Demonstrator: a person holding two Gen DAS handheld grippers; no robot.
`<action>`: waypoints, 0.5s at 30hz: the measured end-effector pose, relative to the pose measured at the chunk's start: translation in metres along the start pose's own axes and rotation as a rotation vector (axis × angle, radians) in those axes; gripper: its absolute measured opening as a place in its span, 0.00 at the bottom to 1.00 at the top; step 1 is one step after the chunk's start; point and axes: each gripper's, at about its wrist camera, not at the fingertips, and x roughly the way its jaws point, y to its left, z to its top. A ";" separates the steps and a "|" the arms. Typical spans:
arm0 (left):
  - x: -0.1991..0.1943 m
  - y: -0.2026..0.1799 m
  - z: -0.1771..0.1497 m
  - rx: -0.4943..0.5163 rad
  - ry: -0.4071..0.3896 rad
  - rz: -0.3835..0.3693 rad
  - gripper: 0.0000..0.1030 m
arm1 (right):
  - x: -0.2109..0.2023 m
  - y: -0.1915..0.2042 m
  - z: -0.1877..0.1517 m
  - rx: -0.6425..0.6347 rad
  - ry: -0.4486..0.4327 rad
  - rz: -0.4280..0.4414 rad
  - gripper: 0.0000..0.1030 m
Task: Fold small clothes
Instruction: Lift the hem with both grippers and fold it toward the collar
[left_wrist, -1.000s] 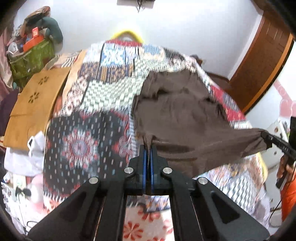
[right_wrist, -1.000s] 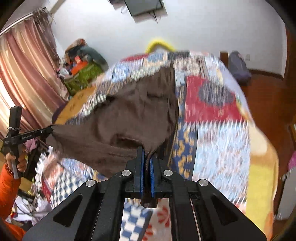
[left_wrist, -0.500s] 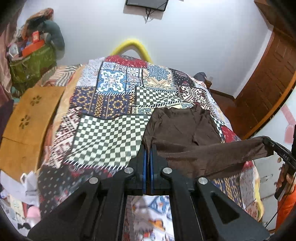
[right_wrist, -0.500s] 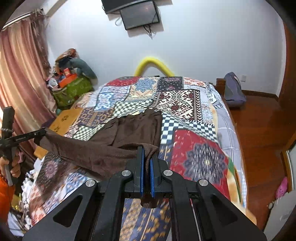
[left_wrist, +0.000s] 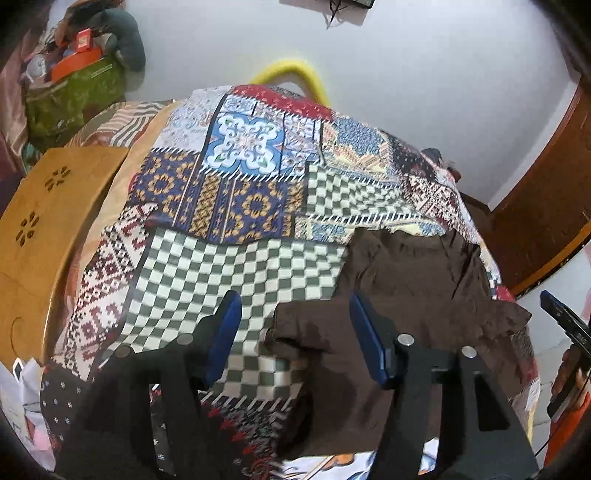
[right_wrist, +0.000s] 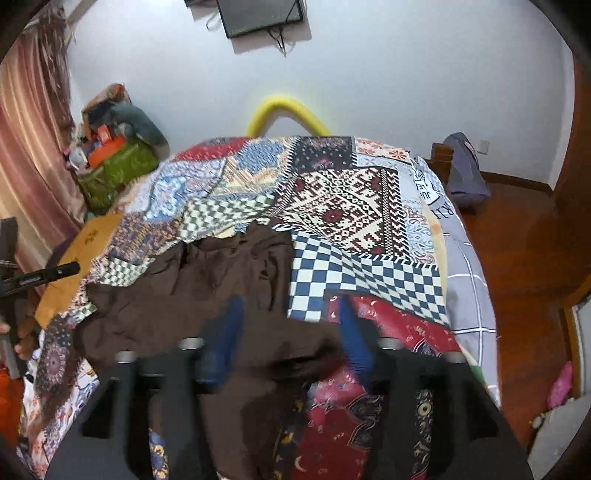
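Note:
A brown garment lies on the patchwork bedspread, its near edge folded back over itself. My left gripper is open just above the garment's near left corner, holding nothing. In the right wrist view the same brown garment lies spread on the bed. My right gripper is open over its near right corner, its blue pads blurred. The other gripper's tip shows at the right edge of the left wrist view and at the left edge of the right wrist view.
A wooden board lies beside the bed on the left. A green bag with clutter stands in the far left corner. A yellow hoop stands behind the bed. A wooden door and bare floor are at right.
Both grippers were shut on the garment's edge, holding it stretched above the bed. They have lowered and opened, and the garment now lies on the bedspread.

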 end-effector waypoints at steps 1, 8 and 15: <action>0.004 0.003 -0.007 0.013 0.023 0.008 0.58 | -0.001 0.001 -0.007 0.000 0.026 0.011 0.56; 0.030 0.020 -0.069 -0.026 0.184 -0.101 0.58 | 0.011 0.013 -0.073 -0.003 0.213 0.077 0.56; 0.021 -0.008 -0.091 0.054 0.185 -0.077 0.29 | 0.014 0.023 -0.089 0.107 0.185 0.160 0.42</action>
